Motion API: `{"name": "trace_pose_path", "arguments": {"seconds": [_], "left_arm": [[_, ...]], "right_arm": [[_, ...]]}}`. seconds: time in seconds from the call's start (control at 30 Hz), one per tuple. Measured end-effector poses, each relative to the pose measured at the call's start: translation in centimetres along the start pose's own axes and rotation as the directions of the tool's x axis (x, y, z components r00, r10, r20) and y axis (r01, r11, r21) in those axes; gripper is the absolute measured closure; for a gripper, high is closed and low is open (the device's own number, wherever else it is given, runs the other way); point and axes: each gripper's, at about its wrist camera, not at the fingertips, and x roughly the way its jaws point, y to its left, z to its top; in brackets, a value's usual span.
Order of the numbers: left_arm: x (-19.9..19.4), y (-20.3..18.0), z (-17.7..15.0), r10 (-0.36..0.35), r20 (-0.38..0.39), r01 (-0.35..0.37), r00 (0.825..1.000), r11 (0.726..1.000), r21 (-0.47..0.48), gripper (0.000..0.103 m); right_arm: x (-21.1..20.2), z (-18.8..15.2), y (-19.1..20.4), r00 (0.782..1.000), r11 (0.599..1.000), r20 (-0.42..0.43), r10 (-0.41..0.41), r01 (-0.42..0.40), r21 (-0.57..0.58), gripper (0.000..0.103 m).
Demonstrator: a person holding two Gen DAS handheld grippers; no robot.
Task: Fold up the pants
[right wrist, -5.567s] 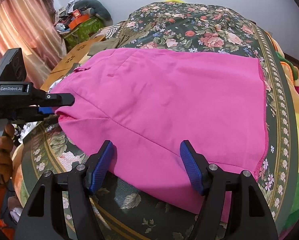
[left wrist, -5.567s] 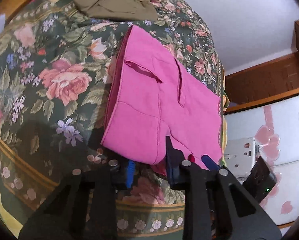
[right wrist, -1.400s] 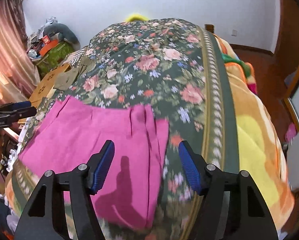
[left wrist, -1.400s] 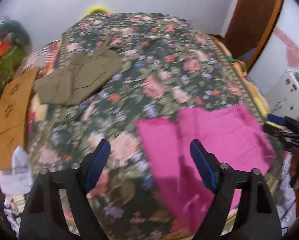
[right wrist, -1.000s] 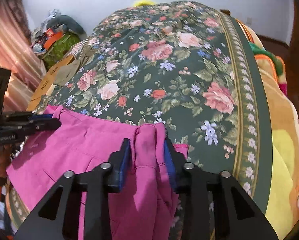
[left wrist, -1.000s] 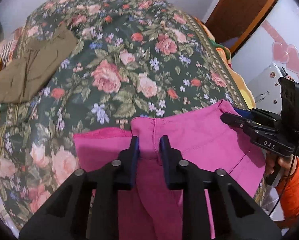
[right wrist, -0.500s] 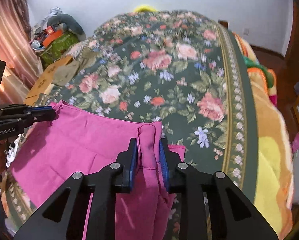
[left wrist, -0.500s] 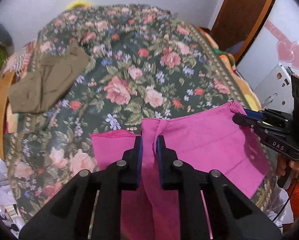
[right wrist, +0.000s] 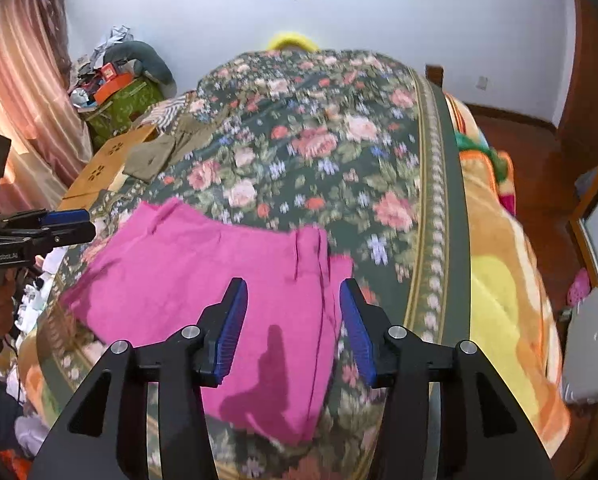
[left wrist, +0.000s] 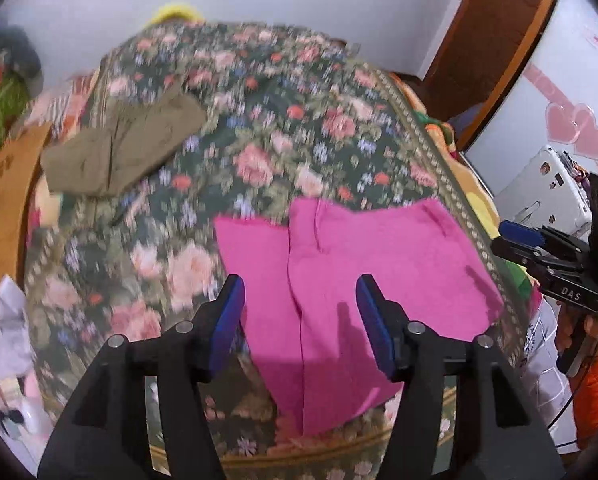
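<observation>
- Pants (left wrist: pixel 363 276), pink, lie folded flat on the floral bedspread (left wrist: pixel 267 128) at the near edge of the bed; one hem edge hangs slightly over the border.
- We see a lower layer sticking out past the top layer on one side: left of the fold in the left wrist view, right of it (right wrist: pixel 339 268) in the right wrist view.
- Left hand-held gripper (left wrist: pixel 301 320): jaws spread wide, nothing between the blue pads, hovering above the pants, no contact.
- Right hand-held gripper (right wrist: pixel 293 328): same, jaws wide apart, holding nothing, above the pants near the protruding layer.
- Each hand-held gripper also shows side-on in the other's view, off the pants' far corner; shadows of both fall on the fabric.
- Olive garment (left wrist: pixel 119 152) lies well apart, at the far left of the bed.
- Both views are motion-blurred, so we can't read fine fabric detail.
</observation>
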Motion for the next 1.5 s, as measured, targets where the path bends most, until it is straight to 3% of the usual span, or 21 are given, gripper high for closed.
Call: {"name": "trace_pose_path", "arguments": {"seconds": [0.17,0.23,0.4,0.53,0.6,0.73,0.77,0.87,1.13,1.5], "left_arm": [[2.8,0.6,-1.5,-0.051,-0.09,0.048,0.995,0.998,-0.036,0.044],[3.6,0.5,-1.6,-0.022,-0.087,0.02,0.996,1.0,-0.023,0.041],[4.5,0.3,-1.1,-0.057,-0.085,0.055,0.995,0.998,-0.028,0.041],[5.1,0.3,-0.7,-0.078,-0.079,0.075,0.994,0.996,-0.042,0.058],[5.3,0.4,-0.5,-0.111,-0.088,0.105,0.99,0.992,-0.063,0.071],[5.5,0.0,-0.3,-0.099,-0.079,0.095,0.992,0.994,-0.053,0.077],[5.4,-0.2,-0.3,-0.093,-0.074,0.09,0.993,0.995,-0.042,0.079],[4.8,-0.8,-0.4,-0.071,-0.045,0.071,0.996,0.997,-0.007,0.082],[1.5,-0.6,0.6,-0.027,0.071,0.024,0.997,0.999,0.049,0.086],[-4.8,5.6,5.3,0.071,0.258,-0.082,0.963,0.996,0.029,0.086]], "right_arm": [[1.9,-2.1,-1.1,0.997,0.999,-0.079,0.01,-0.006,0.051,0.056],[2.7,-2.8,-1.5,0.994,0.998,-0.11,0.012,-0.004,0.066,0.056],[4.0,-3.3,-2.6,0.99,0.987,-0.107,0.09,-0.075,0.14,0.056],[5.0,-3.1,-3.3,0.986,0.973,-0.089,0.144,-0.125,0.196,0.056],[5.1,-2.9,-3.1,0.986,0.974,-0.077,0.144,-0.128,0.187,0.064],[5.2,-2.5,-2.4,0.989,0.979,-0.063,0.136,-0.124,0.161,0.079],[5.1,-2.4,-2.2,0.99,0.981,-0.059,0.132,-0.122,0.149,0.087],[4.3,-1.8,-1.5,0.994,0.989,-0.036,0.107,-0.102,0.109,0.093],[2.1,1.3,1.1,0.996,0.997,0.034,0.077,-0.078,0.005,0.094],[3.0,9.5,7.2,0.981,0.989,0.152,0.118,-0.103,-0.104,0.094]]}}
